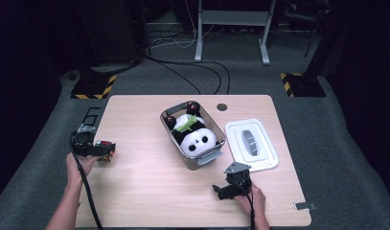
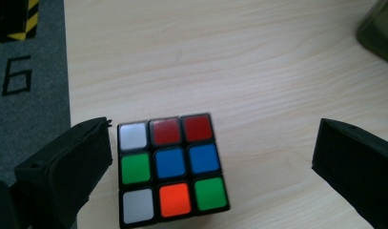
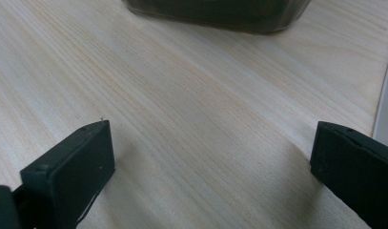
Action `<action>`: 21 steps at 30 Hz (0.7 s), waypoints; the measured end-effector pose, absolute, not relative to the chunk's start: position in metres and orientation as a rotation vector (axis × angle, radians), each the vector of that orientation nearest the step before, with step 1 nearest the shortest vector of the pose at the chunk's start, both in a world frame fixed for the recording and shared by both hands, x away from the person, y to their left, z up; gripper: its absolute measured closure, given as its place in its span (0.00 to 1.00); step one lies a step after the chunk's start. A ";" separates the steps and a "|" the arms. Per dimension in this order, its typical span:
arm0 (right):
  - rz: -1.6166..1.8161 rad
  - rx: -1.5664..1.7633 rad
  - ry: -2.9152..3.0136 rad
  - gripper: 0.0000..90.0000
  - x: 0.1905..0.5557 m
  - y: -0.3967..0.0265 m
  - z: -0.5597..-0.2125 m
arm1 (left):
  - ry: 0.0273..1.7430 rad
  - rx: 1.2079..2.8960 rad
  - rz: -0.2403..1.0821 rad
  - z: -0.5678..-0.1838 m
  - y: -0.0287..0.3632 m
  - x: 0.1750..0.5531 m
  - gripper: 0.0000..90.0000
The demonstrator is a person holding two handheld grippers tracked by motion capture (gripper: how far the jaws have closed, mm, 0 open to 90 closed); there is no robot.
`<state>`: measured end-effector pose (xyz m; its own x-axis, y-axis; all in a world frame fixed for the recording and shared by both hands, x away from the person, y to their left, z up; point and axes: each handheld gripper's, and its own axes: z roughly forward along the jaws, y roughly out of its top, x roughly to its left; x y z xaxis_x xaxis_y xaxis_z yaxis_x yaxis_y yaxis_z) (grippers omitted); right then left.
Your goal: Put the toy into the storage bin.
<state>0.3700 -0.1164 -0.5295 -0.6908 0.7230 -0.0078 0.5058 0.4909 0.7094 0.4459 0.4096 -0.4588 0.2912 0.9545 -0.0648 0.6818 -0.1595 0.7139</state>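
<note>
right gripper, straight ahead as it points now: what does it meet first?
Probably the clear storage bin holding the panda plush. The right gripper is open over bare table, with nothing between; depth unclear.

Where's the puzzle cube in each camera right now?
High view: the puzzle cube sits at the table's left edge, at the left gripper.
Left gripper view: bottom centre, between open jaws, nearer the left one.
Right gripper view: not in this picture.
Shared landmark: the clear bin.

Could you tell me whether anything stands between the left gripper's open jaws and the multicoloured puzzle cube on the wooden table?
Nothing visible does. The left gripper is open, and the multicoloured puzzle cube sits between its jaws, close to one jaw and well apart from the other, on the light wooden table.
</note>
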 end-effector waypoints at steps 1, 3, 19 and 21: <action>1.008 1.035 2.436 0.00 0.370 -0.116 -0.530 | 1.472 1.926 0.550 -0.464 0.412 0.446 0.00; 1.008 1.037 2.435 0.00 0.370 -0.116 -0.530 | 1.502 1.921 0.530 -0.472 0.417 0.448 0.00; 1.007 1.040 2.434 0.00 0.370 -0.116 -0.529 | 1.544 1.921 0.522 -0.498 0.421 0.452 0.19; 1.007 1.042 2.433 0.00 0.370 -0.116 -0.529 | 1.543 1.920 0.508 -0.499 0.421 0.452 0.27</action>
<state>0.3697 -0.1162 -0.5294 -0.6883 0.7254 -0.0066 0.5086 0.4890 0.7087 0.4524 0.4212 -0.4988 0.2452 0.9661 -0.0810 0.7293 -0.1287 0.6720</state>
